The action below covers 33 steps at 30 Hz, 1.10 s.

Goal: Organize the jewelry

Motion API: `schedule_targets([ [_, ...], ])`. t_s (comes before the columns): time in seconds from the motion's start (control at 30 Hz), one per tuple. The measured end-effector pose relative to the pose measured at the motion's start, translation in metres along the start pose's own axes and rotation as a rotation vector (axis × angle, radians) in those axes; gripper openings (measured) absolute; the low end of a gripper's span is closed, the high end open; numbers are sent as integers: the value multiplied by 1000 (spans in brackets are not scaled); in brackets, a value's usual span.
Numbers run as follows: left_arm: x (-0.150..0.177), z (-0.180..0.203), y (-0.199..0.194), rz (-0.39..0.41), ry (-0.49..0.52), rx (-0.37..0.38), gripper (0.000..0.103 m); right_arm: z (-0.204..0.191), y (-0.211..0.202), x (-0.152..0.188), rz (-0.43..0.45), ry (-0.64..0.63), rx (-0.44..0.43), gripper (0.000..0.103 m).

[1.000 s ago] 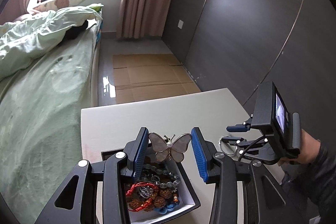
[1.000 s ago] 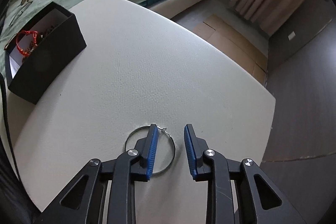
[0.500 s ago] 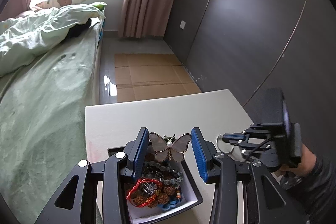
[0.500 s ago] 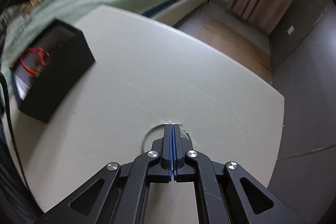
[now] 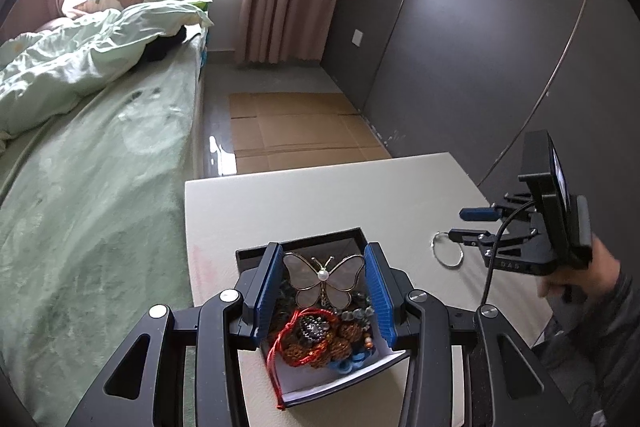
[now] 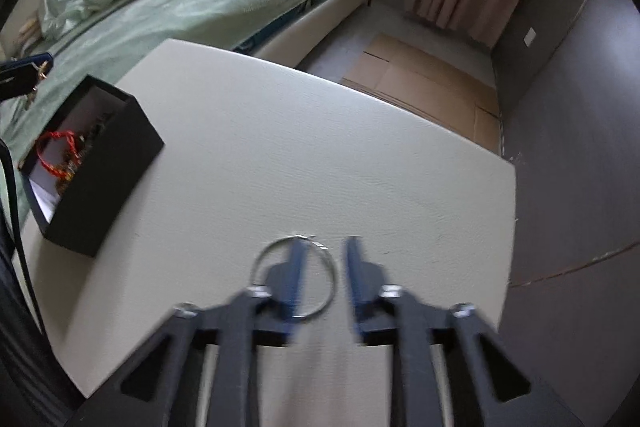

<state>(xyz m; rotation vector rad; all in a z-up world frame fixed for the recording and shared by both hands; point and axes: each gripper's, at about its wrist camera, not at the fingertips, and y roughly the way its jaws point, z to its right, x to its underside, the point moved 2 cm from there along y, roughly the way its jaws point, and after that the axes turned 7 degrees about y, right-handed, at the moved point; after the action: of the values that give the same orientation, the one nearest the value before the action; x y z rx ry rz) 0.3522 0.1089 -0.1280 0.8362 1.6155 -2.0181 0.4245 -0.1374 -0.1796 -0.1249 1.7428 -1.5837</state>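
Note:
A pearly butterfly brooch (image 5: pixel 323 281) is pinched between the blue pads of my left gripper (image 5: pixel 322 255), which is shut on it just above an open black jewelry box (image 5: pixel 300 243). The box holds a red cord bracelet (image 5: pixel 296 343) and beaded pieces. A thin silver hoop earring (image 6: pixel 264 248) lies flat on the white table (image 6: pixel 280 131). My right gripper (image 6: pixel 324 241) hovers over the earring with its jaws opening. Its left finger crosses the hoop and nothing is pressed between the pads. In the left wrist view the right gripper (image 5: pixel 456 225) points at the hoop earring (image 5: pixel 433 247).
The black box (image 6: pixel 108 163) stands near the table's left edge, next to a bed with green bedding (image 5: pixel 80 187). Flattened cardboard (image 5: pixel 296 131) lies on the floor past the table. A dark wall (image 5: pixel 480 67) runs along the right. A person's hand (image 5: pixel 580 275) grips the right tool.
The right gripper's jaws closed fully at the hoop, then parted again; the hoop stays flat on the table. The left gripper kept still with the brooch.

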Motion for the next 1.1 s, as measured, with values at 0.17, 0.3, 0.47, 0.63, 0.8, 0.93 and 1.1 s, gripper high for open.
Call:
schedule_targets([
  [0.17, -2, -2, 2, -1, -11, 2, 43, -3, 7, -3, -39, -128, 1, 34],
  [0.3, -4, -2, 3, 0, -13, 9, 43, -12, 15, -8, -92, -271, 27, 34],
  [0.47, -7, -9, 8, -8, -39, 11, 44, -26, 26, -16, -173, -434, 56, 34],
  [0.63, -5, -18, 16, -41, -68, 10, 43, -40, 36, -26, -245, -580, 31, 33],
  [0.8, -5, -19, 15, -40, -68, 12, 43, -45, 41, -35, -314, -679, -19, 29],
  [0.93, -6, -22, 12, -32, -74, 15, 44, -42, 45, -42, -384, -682, -92, 11],
  [1.1, -6, -24, 11, -34, -79, 20, 43, -46, 46, -43, -412, -684, -83, 6],
])
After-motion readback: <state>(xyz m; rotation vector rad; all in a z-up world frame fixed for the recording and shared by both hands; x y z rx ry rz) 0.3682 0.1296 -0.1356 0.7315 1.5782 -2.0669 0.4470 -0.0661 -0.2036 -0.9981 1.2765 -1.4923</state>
